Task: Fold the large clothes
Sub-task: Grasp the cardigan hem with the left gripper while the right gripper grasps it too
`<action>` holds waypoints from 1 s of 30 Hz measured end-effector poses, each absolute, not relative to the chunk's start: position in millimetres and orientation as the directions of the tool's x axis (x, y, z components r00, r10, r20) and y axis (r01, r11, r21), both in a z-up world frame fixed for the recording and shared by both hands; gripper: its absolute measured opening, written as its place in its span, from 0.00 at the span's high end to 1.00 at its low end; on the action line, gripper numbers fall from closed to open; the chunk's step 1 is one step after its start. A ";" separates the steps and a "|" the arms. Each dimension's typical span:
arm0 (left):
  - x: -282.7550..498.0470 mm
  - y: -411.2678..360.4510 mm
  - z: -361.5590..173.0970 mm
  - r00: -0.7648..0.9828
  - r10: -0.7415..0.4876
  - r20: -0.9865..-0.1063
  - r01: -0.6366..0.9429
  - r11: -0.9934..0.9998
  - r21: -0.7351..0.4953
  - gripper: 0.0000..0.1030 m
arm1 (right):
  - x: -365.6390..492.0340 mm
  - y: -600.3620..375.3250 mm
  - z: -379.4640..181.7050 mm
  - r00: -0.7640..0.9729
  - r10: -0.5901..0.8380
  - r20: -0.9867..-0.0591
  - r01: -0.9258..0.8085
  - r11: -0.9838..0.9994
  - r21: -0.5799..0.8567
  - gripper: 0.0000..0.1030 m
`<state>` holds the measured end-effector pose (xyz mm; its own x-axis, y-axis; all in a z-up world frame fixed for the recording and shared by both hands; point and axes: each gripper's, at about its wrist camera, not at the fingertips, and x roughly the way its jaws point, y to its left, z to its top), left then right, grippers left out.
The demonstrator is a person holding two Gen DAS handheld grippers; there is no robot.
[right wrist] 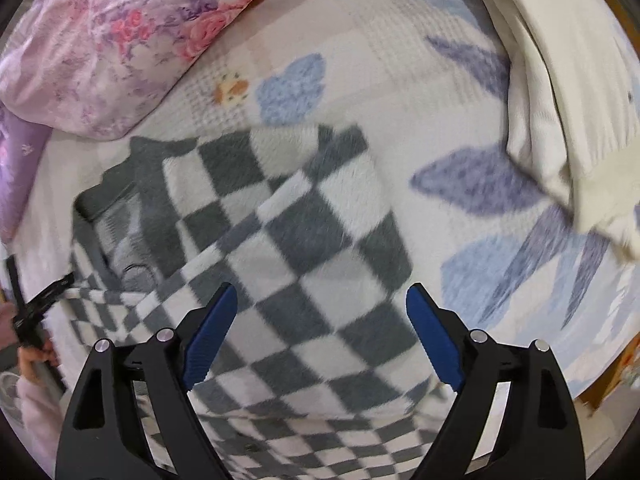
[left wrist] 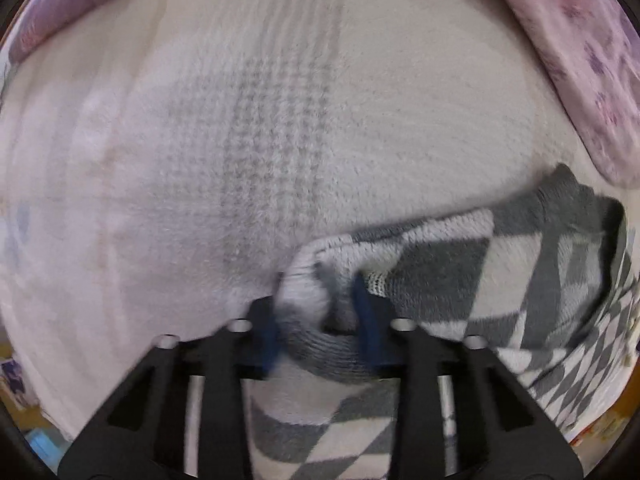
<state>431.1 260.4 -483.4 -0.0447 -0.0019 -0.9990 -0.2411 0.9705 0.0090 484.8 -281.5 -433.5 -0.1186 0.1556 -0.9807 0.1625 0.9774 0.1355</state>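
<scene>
A: Checkered sweater [right wrist: 304, 232], grey/white fleece, lies on the bed [right wrist: 400, 92], spread under my right tongs [right wrist: 320, 332]. What've you got on the left view?

B: Left tongs [left wrist: 320, 320] are closed down on a bunched edge of it. The grey ribbed band w/ white fleece is pinched between the blue pads [left wrist: 370, 320]. Rest of the garment trails off to the right in that view, over a pale fuzzy blanket [left wrist: 200, 160].

A: OK. Right tongs: spread wide, nothing between the blue fingers [right wrist: 212, 336], just hovering above the checker pattern. Can't tell if they touch the fabric.

B: Anything nearby?

A: Pink floral quilt [right wrist: 112, 40] bunched at upper left, just beside the sweater's dark collar end. Cream folded cloth [right wrist: 560, 100] at upper right, well apart from the sweater. Bed cover shows blue leaf prints [right wrist: 480, 184] btwn them.

B: I see the same quilt along my top right edge [left wrist: 580, 60]. Picture's blurry there, tho.

A: Also, at far left of the right view, a black bit of the other gripper's frame meets the sweater edge, w/ a hand [right wrist: 34, 356] gripping below it.
</scene>
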 end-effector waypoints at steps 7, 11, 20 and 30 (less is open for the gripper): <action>422.5 252.5 -458.4 0.013 0.019 -1.000 -0.232 0.972 0.016 0.81 | 554.9 -283.9 -472.9 -0.180 0.067 -0.981 0.053 0.997 0.059 0.11; 416.0 243.7 -453.8 0.018 0.068 -0.998 -0.215 0.975 0.062 0.82 | 576.9 -280.7 -540.2 -0.384 -0.129 -0.914 -0.058 0.992 -0.116 0.07; 399.1 206.9 -436.4 0.036 0.146 -0.989 -0.219 0.966 0.135 0.82 | 560.6 -306.7 -509.0 -0.272 0.143 -0.952 0.174 0.980 0.097 0.78; 381.4 184.9 -387.0 0.112 0.184 -0.976 -0.192 0.968 0.160 0.81 | 530.9 -300.0 -445.5 -0.106 0.030 -0.994 0.203 0.979 0.008 0.80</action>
<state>381.4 184.9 -387.0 0.1123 0.1842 -0.9765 -0.1922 0.9681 0.1605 530.9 -300.0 -445.5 -0.1060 0.0301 -0.9939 0.2026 0.9792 0.0081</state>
